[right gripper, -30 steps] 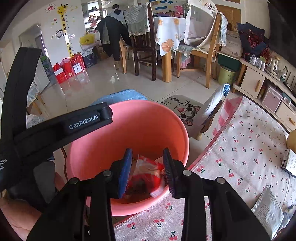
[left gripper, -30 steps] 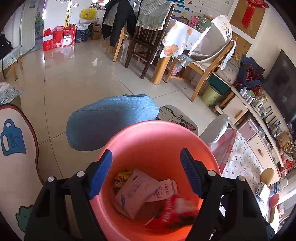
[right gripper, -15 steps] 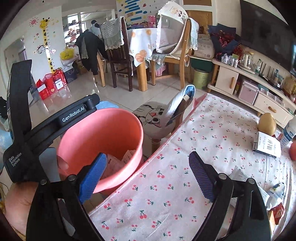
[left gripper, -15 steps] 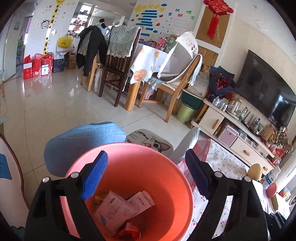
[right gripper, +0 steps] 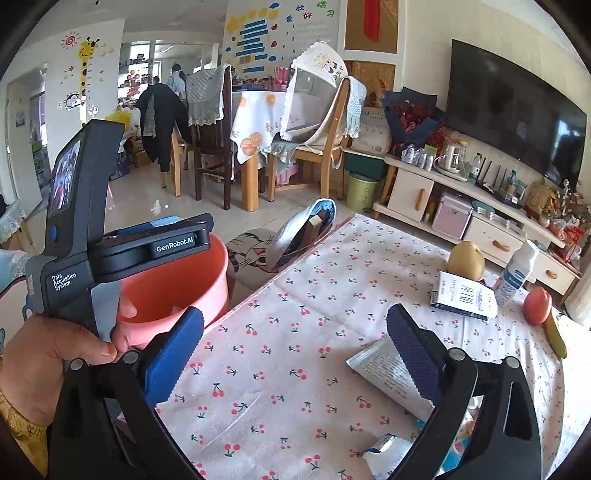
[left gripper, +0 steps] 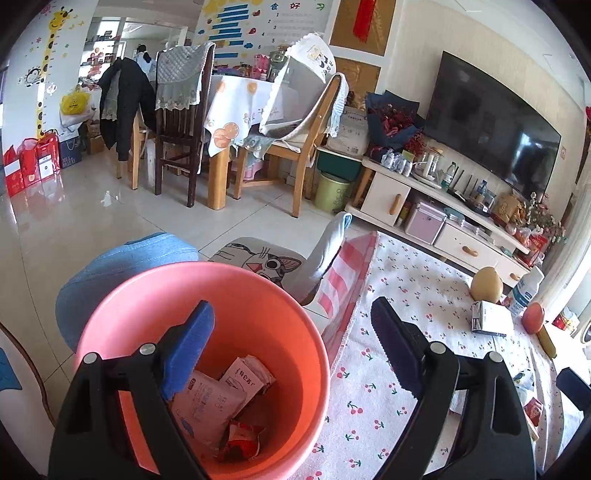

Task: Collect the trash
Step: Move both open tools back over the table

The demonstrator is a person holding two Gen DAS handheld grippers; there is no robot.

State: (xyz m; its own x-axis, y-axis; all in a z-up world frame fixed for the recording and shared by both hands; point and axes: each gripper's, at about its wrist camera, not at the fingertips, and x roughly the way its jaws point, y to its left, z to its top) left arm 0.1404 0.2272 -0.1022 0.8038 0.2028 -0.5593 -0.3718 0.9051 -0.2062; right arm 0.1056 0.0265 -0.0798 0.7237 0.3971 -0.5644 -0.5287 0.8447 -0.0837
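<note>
While right gripper (right gripper: pixel 295 354) fingers open, empty | left gripper (left gripper: pixel 291 347) spread | bucket (left gripper: pixel 258 295) half hidden

Right tool (right gripper: pixel 295 343) opening, empty, above cherry-print tablecloth (right gripper: pixel 288 332).

1. "GenRobot.AI" stands in white letters on the black left gripper (right gripper: pixel 110 258), seen from the right wrist.
2. "Data Acquisition System" stands in small white letters lower on that same gripper.
3. The wall poster (right gripper: pixel 280 33) has big Chinese signs at its top and the numbers 1 to 5 down its side.
4. The white box (right gripper: pixel 463 295) on the worktop has dark print, too small to read.
5. The packets (left gripper: pixel 218 402) in the pink bucket (left gripper: pixel 258 314) have print, too small to read.
</note>
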